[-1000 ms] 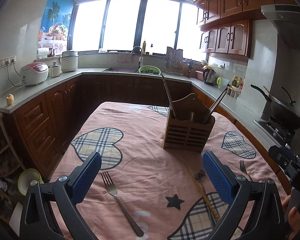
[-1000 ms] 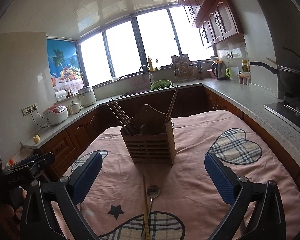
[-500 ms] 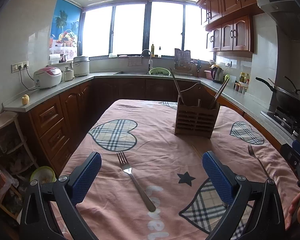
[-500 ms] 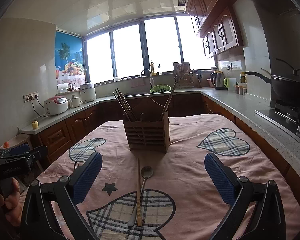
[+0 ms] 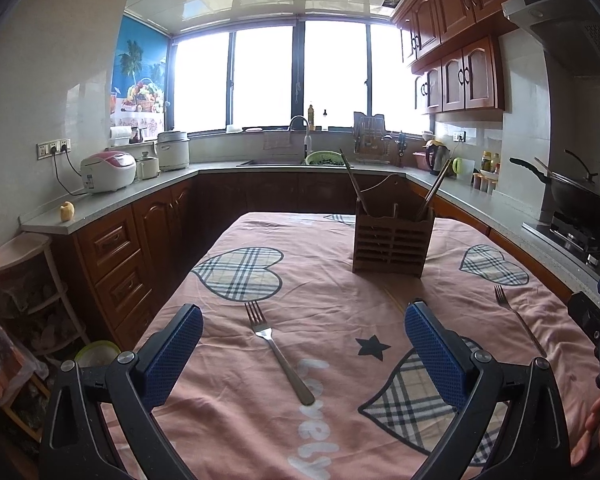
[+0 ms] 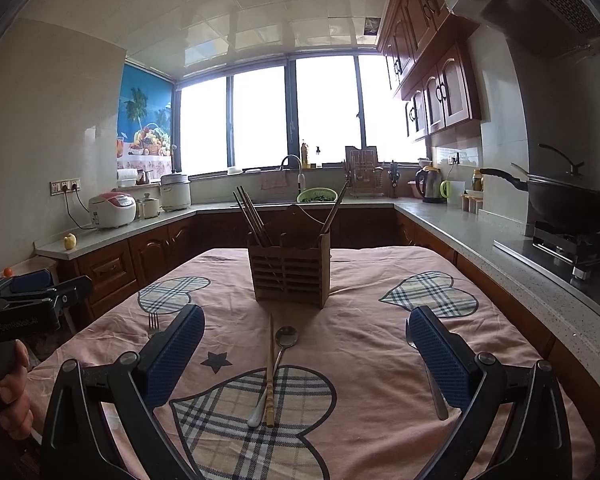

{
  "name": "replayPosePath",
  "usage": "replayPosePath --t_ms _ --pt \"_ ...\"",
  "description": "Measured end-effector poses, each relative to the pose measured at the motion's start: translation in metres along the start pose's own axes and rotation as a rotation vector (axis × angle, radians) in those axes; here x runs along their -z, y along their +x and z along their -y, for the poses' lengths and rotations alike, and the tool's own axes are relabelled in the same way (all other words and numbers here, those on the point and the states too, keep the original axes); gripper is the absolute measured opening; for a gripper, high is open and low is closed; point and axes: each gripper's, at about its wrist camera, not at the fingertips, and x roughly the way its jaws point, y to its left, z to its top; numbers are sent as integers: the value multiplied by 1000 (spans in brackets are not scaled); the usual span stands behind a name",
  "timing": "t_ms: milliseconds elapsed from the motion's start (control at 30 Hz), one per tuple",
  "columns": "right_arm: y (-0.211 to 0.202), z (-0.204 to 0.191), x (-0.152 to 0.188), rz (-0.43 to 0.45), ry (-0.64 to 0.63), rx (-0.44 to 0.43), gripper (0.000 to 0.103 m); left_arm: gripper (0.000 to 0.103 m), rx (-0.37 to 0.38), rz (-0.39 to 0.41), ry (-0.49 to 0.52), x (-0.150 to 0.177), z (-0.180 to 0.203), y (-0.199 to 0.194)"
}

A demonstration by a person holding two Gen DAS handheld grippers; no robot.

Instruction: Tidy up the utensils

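A slatted wooden utensil holder [image 5: 392, 242] [image 6: 289, 270] stands mid-table with chopsticks leaning in it. A metal fork [image 5: 278, 350] lies on the pink cloth between my left gripper's fingers; the left gripper [image 5: 303, 354] is open and empty above it. A second fork [image 5: 518, 318] lies at the right. In the right wrist view a spoon [image 6: 274, 368] and a wooden chopstick [image 6: 271, 372] lie side by side in front of the holder. The right gripper [image 6: 306, 354] is open and empty. Another utensil [image 6: 432, 380] is partly hidden behind its right finger.
The table carries a pink cloth [image 5: 332, 304] with plaid hearts. Counters wrap around: rice cookers [image 5: 107, 170] at left, a sink [image 5: 296, 160] at the back, a wok on the stove [image 6: 568, 204] at right. A small shelf [image 5: 16, 280] stands by the table's left edge.
Both grippers have pulled back and tilted up from the holder, which now looks farther away. Nothing was picked up; both stayed open.
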Motion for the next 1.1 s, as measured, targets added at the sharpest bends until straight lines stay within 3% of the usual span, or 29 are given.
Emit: replayPosePath --t_ms 500,1100 --pt "-1 -4 38 24 14 -12 103 102 -42 9 19 29 1 13" --pt "0 -3 49 28 23 -11 103 102 -32 -8 16 36 -2 16"
